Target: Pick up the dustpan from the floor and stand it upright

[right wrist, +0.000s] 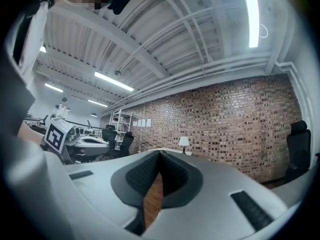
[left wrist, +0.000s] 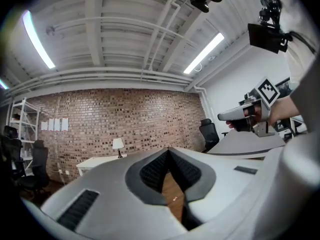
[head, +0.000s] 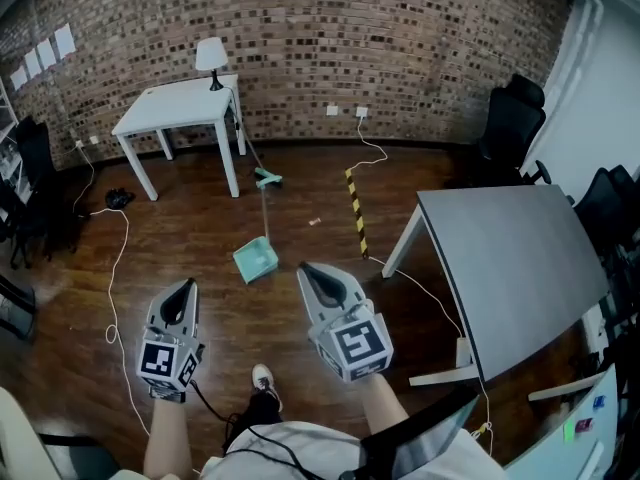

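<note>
Head view shows us the teal plastic dustpan (head: 256,260) lying on the dark wooden floor (head: 180,238), its pan toward us and its long thin handle stretching away toward the white tabletop (head: 170,108). That tabletop carries a small white-shaded lamp (head: 211,60) and stands against the red brick wall (head: 400,38). The dustpan lies ahead of both tools, apart from them, and in the picture it falls between the 2. We hold the left gripper (head: 181,286) and the right gripper (head: 312,271) roughly level, pointing into the room, neither one touching the dustpan. Each gripper's own view shows its ribbed dark jaws brought together at the tips, with nothing between them and only a sliver of floor visible behind. Right of the dustpan, a yellow-and-black striped strip (head: 356,213) lies on the floor. Beyond it stands a grey tabletop (head: 510,258), with a black office chair (head: 515,118) near the far wall.
</note>
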`<state>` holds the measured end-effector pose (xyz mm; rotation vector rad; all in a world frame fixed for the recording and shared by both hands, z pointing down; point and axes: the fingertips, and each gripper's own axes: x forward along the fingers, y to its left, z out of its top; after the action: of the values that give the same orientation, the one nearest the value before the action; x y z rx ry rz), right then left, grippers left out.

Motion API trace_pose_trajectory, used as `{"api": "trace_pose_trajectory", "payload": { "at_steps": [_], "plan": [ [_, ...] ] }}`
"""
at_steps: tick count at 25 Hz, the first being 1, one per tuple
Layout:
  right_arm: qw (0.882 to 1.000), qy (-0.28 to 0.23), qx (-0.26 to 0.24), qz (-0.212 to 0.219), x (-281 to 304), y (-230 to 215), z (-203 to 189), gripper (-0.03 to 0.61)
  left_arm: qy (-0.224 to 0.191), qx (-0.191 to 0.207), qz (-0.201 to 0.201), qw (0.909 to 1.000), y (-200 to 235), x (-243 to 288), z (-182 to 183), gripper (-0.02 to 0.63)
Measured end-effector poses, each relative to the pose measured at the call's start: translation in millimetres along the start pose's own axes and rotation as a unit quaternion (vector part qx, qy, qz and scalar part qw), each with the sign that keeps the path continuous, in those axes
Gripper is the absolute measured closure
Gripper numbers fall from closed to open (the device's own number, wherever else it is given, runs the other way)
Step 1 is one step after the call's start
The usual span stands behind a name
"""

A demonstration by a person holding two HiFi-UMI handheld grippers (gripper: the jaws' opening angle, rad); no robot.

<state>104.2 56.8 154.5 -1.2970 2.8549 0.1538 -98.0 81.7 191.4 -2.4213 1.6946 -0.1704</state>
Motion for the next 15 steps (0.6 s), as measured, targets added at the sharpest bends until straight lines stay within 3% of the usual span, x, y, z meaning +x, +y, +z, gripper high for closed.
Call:
{"api": "trace_pose_trajectory", "payload": {
  "at_steps": [3, 7, 10, 15],
  "plan": [
    [1.0, 0.015, 0.01, 0.019, -62.7, 12.7, -9.9, 0.597, 0.003, -0.005, 0.008, 0.9999, -56.6, -44.1, 4.0, 0.601],
    [0.998, 0.036, 0.035, 0.038, -148.5, 33.0, -22.9, 0.598, 0.041, -0.015, -0.002, 0.999, -134.7, -102.2, -6.9, 0.601],
    [0.997, 0.044, 0.038, 0.043, -190.1, 42.7, -22.8, 0.598, 0.05, -0.011, -0.011, 0.9986, -169.0, -125.9, 4.0, 0.601],
    [0.996, 0.029, 0.067, 0.047, -231.0, 53.8, -15.1, 0.597, 0.005, -0.016, -0.033, 0.9993, -202.8, -149.8, 45.2, 0.606]
  ]
}}
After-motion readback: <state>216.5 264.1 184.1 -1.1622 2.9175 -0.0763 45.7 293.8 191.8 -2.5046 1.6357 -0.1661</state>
